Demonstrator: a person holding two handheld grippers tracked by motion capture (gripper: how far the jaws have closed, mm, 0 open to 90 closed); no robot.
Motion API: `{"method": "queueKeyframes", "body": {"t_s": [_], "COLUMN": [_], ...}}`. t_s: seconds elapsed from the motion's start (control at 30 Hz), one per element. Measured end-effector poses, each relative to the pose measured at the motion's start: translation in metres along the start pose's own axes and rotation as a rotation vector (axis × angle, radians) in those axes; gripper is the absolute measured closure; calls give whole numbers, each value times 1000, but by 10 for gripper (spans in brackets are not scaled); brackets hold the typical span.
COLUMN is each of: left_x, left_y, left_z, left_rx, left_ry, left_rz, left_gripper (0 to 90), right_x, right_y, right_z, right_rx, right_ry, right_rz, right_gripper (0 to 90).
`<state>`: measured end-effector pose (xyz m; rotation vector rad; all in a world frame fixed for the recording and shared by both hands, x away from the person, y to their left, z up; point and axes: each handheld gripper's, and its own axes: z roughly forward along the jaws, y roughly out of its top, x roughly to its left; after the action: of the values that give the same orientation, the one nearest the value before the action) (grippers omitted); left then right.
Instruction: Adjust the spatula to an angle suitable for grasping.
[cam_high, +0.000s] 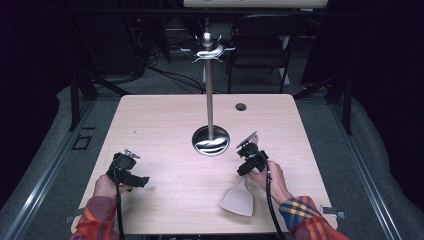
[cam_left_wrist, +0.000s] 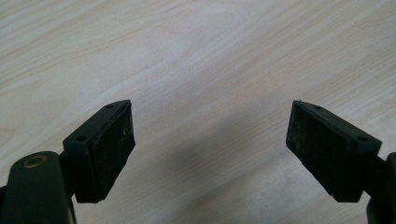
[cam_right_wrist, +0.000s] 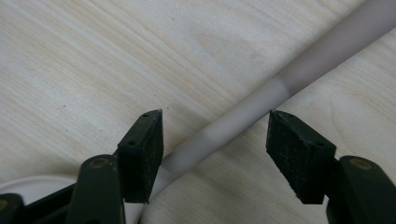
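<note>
A pale spatula lies on the wooden table at the front right, its blade toward the person. My right gripper hovers over its handle. In the right gripper view the grey handle runs slantwise between the jaws of my right gripper. They stand open: the left pad is close against the handle, the right pad is well clear of it. A corner of the white blade shows at the lower left. My left gripper is open over bare wood at the front left.
A metal utensil stand rises from a round shiny base at the table's middle, with hooks at its top. A small round hole is in the table behind it. A dark chair stands beyond the table.
</note>
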<state>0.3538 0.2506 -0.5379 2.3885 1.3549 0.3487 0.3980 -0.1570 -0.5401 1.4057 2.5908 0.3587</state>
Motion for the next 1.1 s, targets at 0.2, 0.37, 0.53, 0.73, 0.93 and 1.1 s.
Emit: {"method": "queueKeyframes", "body": {"t_s": [0.2,0.37,0.53,0.73,0.93,1.1], "left_x": [0,0,0,0,0,-1], "left_y": [0,0,0,0,0,0], "left_z": [0,0,0,0,0,0], "left_rx": [-1,0,1,1,2,0], "left_ry": [-1,0,0,0,-2,0], "left_rz": [1,2,2,2,3,4], "left_gripper": [154,154,154,154,154,155], "right_x": [-4,-4,-4,-4,-7,-12], "right_y": [0,1,3,4,4,4], "right_z": [-1,-1,0,1,1,1], "right_rx": [5,14,39,40,53,63], "right_ry": [2,1,-7,1,11,36], "right_rz": [15,19,24,33,33,27], "right_gripper": [407,404,402,407,414,420]}}
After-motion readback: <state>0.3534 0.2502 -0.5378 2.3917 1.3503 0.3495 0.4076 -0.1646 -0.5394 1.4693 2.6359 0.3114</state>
